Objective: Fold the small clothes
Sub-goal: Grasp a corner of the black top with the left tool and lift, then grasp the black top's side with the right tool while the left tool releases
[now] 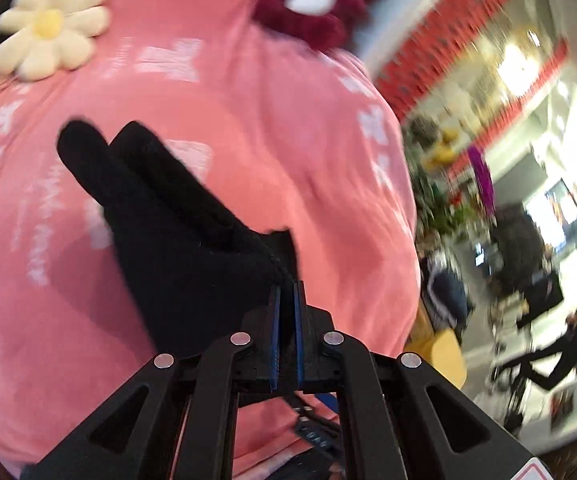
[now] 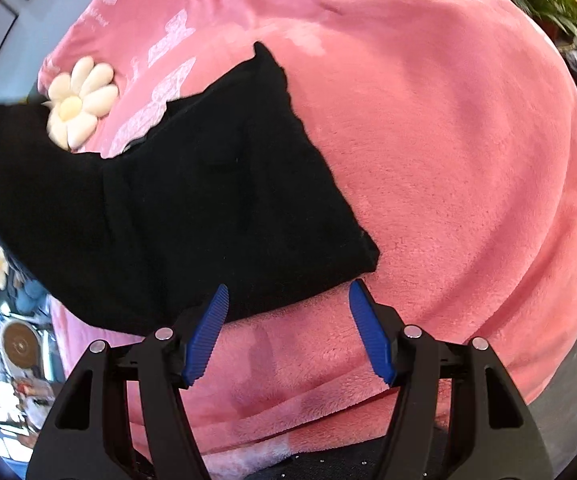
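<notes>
Nearest in the right wrist view: my right gripper [image 2: 288,330], blue pads spread wide with nothing between them, poised just above the near edge of the black garment [image 2: 208,208]. Beneath it: pink fleece blanket [image 2: 448,180], white-patterned, covering the whole working surface. On the blanket: the black garment, a small knit piece, its right part lying flat, its left part rising off the cloth toward the left edge of the picture. In the left wrist view: my left gripper [image 1: 287,320], pads pressed together on an edge of that garment, the fabric hanging away from the jaws over the blanket. Farther off: plush daisy [image 2: 78,102] at the far left; dark red fluffy item [image 1: 320,20] at the far edge, too blurred to name. Step in hand, by my reading: lifting one side across to make a fold. Next move calls for carrying the pinched edge over the flat part, squaring edges, then releasing; right gripper could pin the near edge.
</notes>
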A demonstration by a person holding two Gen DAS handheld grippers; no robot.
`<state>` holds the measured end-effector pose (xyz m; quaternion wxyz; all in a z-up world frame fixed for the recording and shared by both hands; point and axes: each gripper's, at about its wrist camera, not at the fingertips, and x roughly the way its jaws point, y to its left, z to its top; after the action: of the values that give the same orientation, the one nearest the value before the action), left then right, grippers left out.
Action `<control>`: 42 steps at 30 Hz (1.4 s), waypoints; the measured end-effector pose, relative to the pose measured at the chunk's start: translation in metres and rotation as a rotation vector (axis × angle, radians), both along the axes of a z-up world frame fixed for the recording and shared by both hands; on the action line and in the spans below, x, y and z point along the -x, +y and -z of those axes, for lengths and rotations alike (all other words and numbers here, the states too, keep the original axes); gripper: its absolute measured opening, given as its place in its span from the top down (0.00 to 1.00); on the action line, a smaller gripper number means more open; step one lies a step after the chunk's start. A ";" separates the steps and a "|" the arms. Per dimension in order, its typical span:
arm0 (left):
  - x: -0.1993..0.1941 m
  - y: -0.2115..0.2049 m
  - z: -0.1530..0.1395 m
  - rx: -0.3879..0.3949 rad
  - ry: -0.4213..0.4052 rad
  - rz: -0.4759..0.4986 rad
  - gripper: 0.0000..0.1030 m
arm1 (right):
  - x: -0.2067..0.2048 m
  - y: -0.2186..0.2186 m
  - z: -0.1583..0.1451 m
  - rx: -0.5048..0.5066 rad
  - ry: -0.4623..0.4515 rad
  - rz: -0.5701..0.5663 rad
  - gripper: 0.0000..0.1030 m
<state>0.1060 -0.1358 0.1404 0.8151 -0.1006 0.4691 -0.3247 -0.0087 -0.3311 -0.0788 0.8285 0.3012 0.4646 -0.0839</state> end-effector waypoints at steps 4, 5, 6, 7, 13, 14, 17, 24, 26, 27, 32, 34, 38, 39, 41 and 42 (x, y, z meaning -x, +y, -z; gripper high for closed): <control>0.001 -0.061 0.047 -0.099 0.087 0.086 0.96 | 0.004 -0.012 0.002 -0.043 0.004 0.061 0.41; 0.001 -0.068 0.059 -0.127 0.109 0.092 0.95 | 0.007 -0.016 0.001 -0.051 -0.003 0.081 0.41; 0.001 -0.074 0.072 -0.157 0.137 0.084 0.95 | 0.010 -0.019 -0.001 -0.055 -0.012 0.100 0.41; 0.001 -0.073 0.084 -0.175 0.174 0.058 0.95 | 0.016 -0.025 -0.008 -0.052 -0.037 0.127 0.41; 0.014 -0.027 0.091 -0.237 0.129 -0.020 0.61 | -0.012 -0.039 -0.055 0.056 -0.086 -0.030 0.39; 0.017 -0.015 0.093 -0.271 0.102 -0.044 0.61 | -0.023 -0.039 -0.060 0.053 -0.096 -0.062 0.39; 0.020 0.005 0.098 -0.332 0.098 -0.074 0.61 | -0.070 -0.025 -0.062 0.037 -0.078 -0.159 0.38; 0.025 0.042 0.116 -0.425 0.127 -0.112 0.61 | -0.139 0.021 -0.028 0.151 0.034 -0.263 0.29; 0.023 0.049 0.122 -0.449 0.136 -0.118 0.61 | -0.143 0.030 -0.022 0.160 0.036 -0.303 0.57; 0.022 0.052 0.124 -0.452 0.144 -0.120 0.61 | -0.143 0.035 -0.022 0.148 0.036 -0.327 0.88; 0.015 0.063 0.135 -0.453 0.179 -0.129 0.61 | -0.124 0.025 -0.079 0.191 -0.104 -0.293 0.93; 0.015 0.062 0.138 -0.451 0.184 -0.130 0.61 | -0.112 0.011 -0.082 0.213 -0.108 -0.251 0.93; 0.014 0.058 0.143 -0.451 0.193 -0.121 0.59 | -0.129 -0.001 -0.017 0.229 0.080 -0.274 0.91; 0.014 0.058 0.145 -0.454 0.196 -0.121 0.59 | -0.127 -0.002 -0.014 0.224 0.060 -0.271 0.90; 0.016 0.055 0.146 -0.462 0.198 -0.115 0.58 | -0.123 -0.004 -0.027 0.210 0.026 -0.250 0.87; 0.016 0.054 0.146 -0.468 0.197 -0.112 0.58 | -0.121 -0.005 -0.035 0.197 0.005 -0.238 0.87</control>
<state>0.0899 -0.0819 -0.0059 0.7835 0.0337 0.6020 -0.1501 0.1124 -0.3364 -0.0440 0.8570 0.1609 0.4885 -0.0312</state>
